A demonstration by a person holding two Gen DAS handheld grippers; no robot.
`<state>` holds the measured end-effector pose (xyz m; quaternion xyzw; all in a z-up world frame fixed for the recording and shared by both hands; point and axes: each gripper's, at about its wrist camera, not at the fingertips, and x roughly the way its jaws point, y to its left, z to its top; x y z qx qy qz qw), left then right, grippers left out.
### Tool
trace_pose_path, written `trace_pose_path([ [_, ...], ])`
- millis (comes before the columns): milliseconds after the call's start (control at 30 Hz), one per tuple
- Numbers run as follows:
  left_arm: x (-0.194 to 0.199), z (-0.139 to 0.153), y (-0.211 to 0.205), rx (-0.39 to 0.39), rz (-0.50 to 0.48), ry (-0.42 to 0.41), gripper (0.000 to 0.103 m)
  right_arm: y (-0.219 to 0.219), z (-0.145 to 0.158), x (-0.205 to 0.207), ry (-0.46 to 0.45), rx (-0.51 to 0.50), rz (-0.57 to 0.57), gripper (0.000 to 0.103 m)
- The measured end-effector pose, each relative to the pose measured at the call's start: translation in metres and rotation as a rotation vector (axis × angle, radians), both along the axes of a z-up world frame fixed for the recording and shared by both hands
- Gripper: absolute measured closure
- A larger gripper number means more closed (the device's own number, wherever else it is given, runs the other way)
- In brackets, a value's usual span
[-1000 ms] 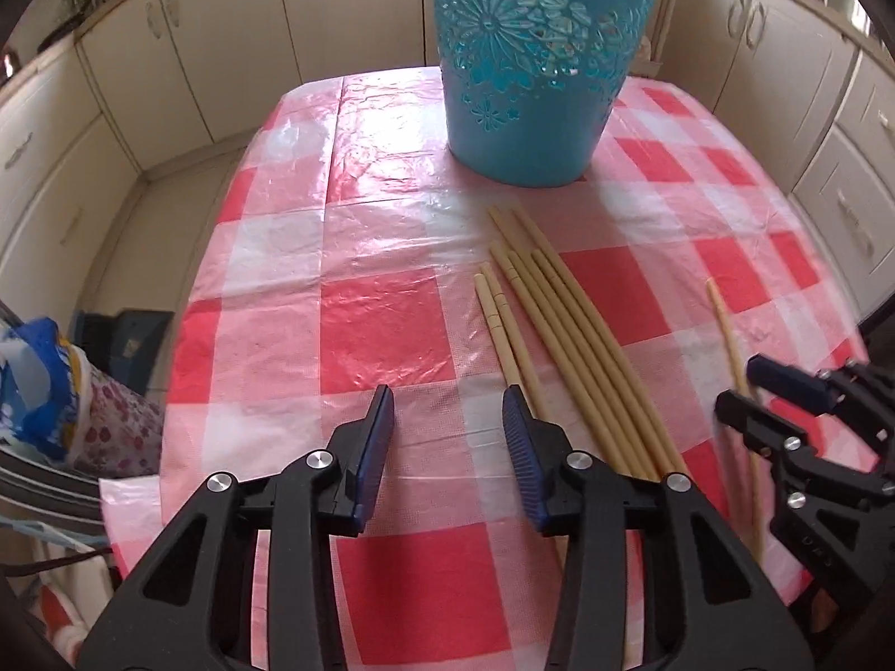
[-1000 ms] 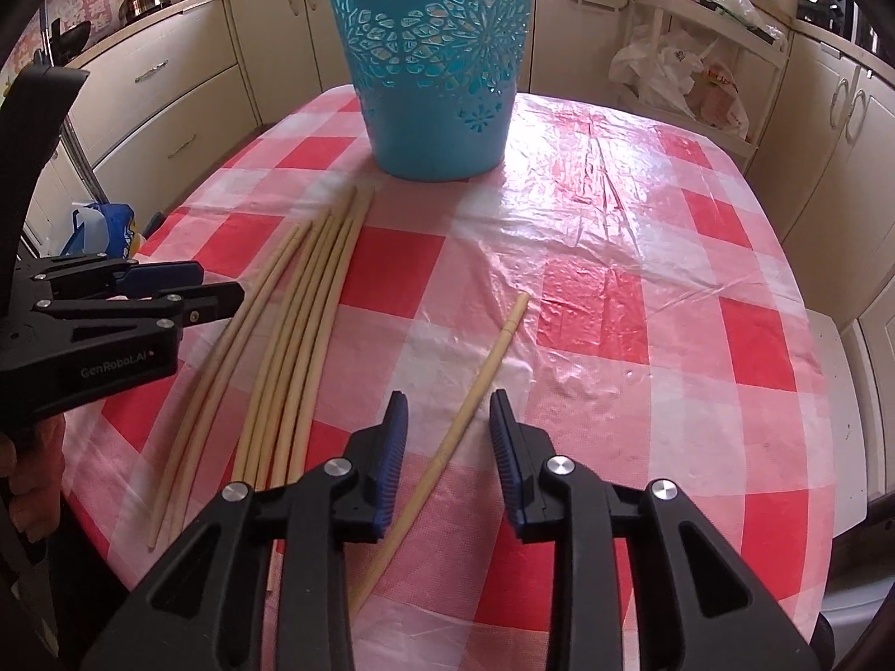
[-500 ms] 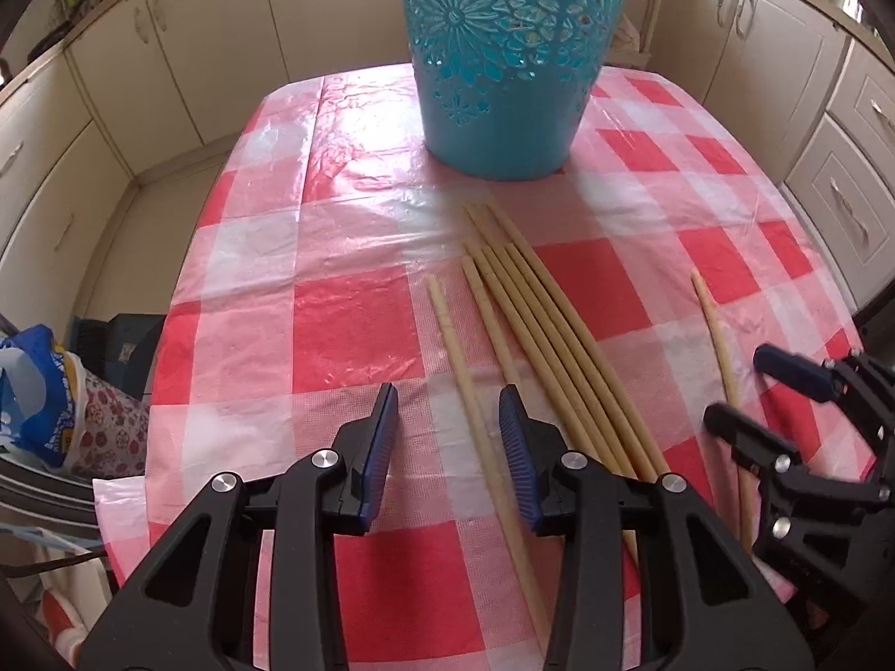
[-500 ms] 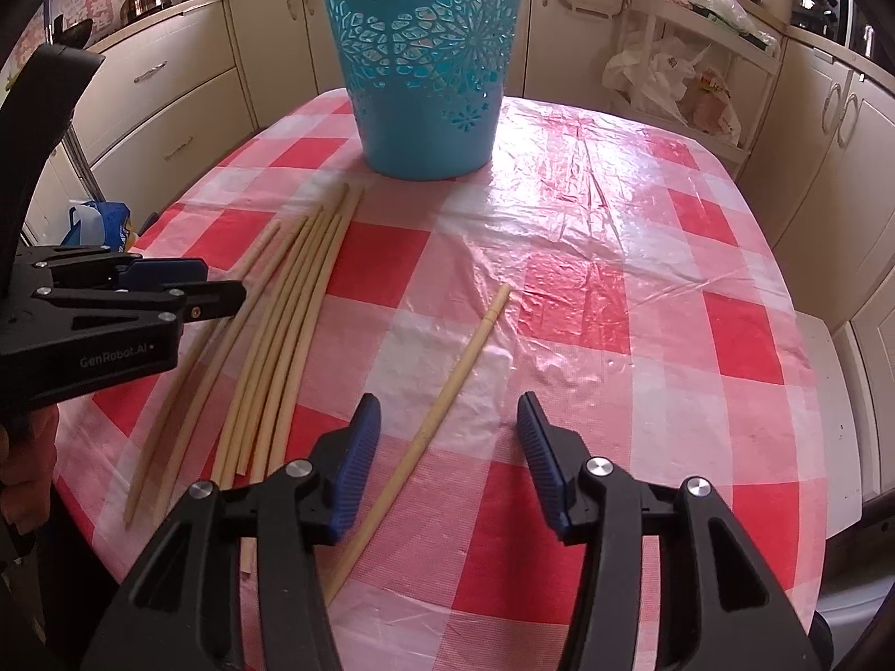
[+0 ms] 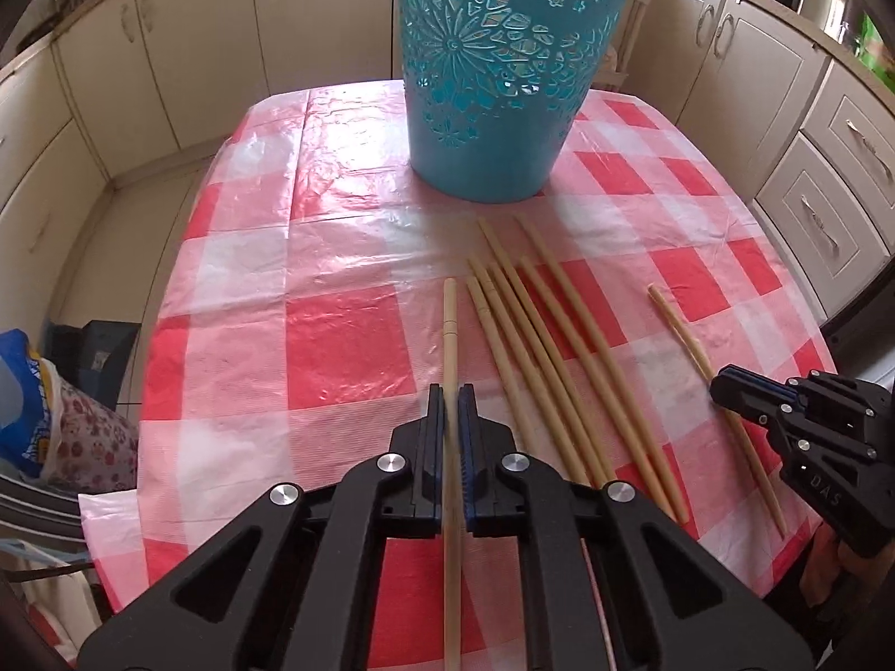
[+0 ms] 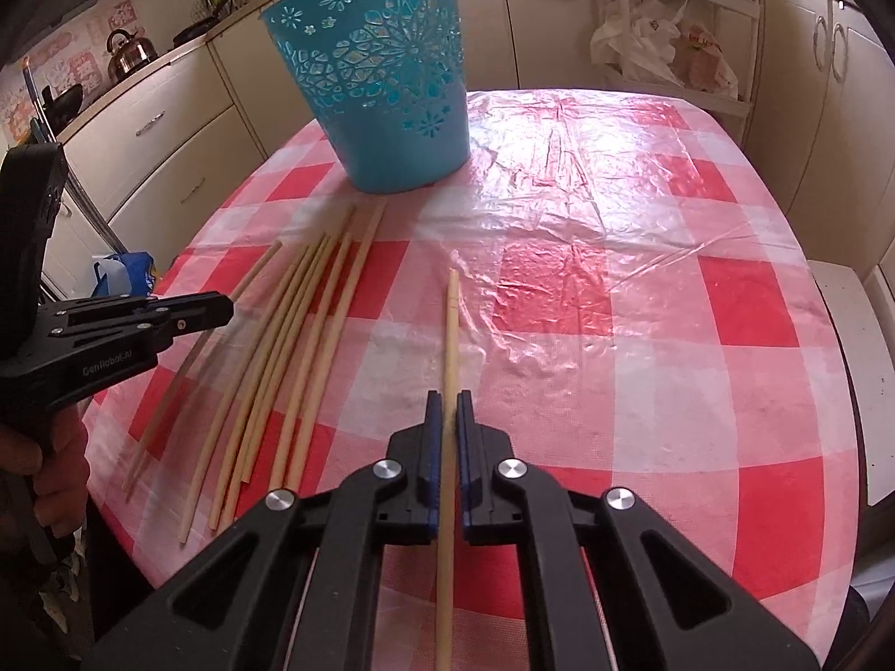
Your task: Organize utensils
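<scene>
Tall turquoise plastic basket w/ flower cut-outs (image 5: 498, 84) is standing at far end of red-and-white checked plastic tablecloth (image 6: 643, 291); contents can't be seen. Left gripper (image 5: 451, 402) is now clamping one long pale wooden chopstick (image 5: 450, 330); right gripper (image 6: 446, 408) is clamping a separate chopstick (image 6: 451, 324). Both were open 0.5 s ago. Loose smooth round sticks (image 5: 537, 335) are lying between them.

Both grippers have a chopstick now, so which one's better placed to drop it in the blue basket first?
Probably the left gripper: the blue basket stands almost straight ahead of its chopstick, whereas from the right gripper it sits off to the left.
</scene>
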<state>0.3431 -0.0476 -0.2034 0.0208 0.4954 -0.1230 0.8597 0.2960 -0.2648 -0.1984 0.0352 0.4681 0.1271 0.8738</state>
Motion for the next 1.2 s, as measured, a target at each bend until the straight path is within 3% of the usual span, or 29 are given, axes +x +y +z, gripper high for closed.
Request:
trace_pose_path([
  [167,0.006,-0.006,0.001,0.028,-0.005,0.043,0.096,0.010,0.001,0.000,0.003,-0.057,0.031,0.097],
  [233,0.007,-0.004,-0.003,0.061,-0.013,0.044,0.085,0.014,0.002,0.002,0.008,-0.085,0.042,0.092],
  [267,0.008,-0.004,-0.005,0.096,-0.005,0.041,0.057,0.016,0.002,0.003,0.005,-0.100,0.046,0.089],
  [300,0.009,-0.006,-0.006,0.129,0.006,0.038,0.036,0.019,0.001,0.003,-0.001,-0.120,0.050,0.089],
  [333,0.011,-0.009,-0.008,0.151,0.005,0.037,0.036,0.021,0.001,0.003,-0.007,-0.137,0.055,0.089],
  [367,0.011,-0.009,-0.008,0.138,-0.004,0.020,0.043,0.023,0.000,0.003,-0.012,-0.157,0.061,0.089],
  [433,0.010,-0.006,-0.011,0.134,-0.026,0.007,0.074,0.025,0.000,0.002,-0.020,-0.171,0.072,0.091],
  [467,0.011,-0.005,-0.013,0.130,-0.038,0.014,0.098,0.023,0.000,0.003,-0.017,-0.152,0.069,0.097],
  [500,0.012,-0.003,-0.013,0.115,-0.042,0.018,0.098,0.020,0.000,0.004,-0.008,-0.120,0.059,0.097],
  [567,0.013,0.006,-0.012,0.092,-0.043,0.000,0.098,0.004,0.000,0.007,0.027,0.036,0.028,0.097],
  [633,0.014,0.032,-0.006,0.017,-0.033,-0.064,0.098,-0.013,0.003,0.007,0.027,0.187,-0.010,0.097],
  [767,0.020,0.114,0.011,-0.149,-0.003,-0.328,0.098,-0.035,0.010,0.008,-0.014,0.357,-0.069,0.097],
  [867,0.033,0.161,0.014,-0.248,0.018,-0.500,0.098,-0.036,0.014,0.008,-0.040,0.393,-0.075,0.097],
  [967,0.054,0.192,0.006,-0.291,0.023,-0.633,0.098,-0.030,0.016,0.007,-0.047,0.402,-0.063,0.097],
  [1200,0.098,0.236,-0.008,-0.370,0.121,-0.847,0.098,-0.030,0.016,0.005,-0.072,0.432,-0.078,0.097],
])
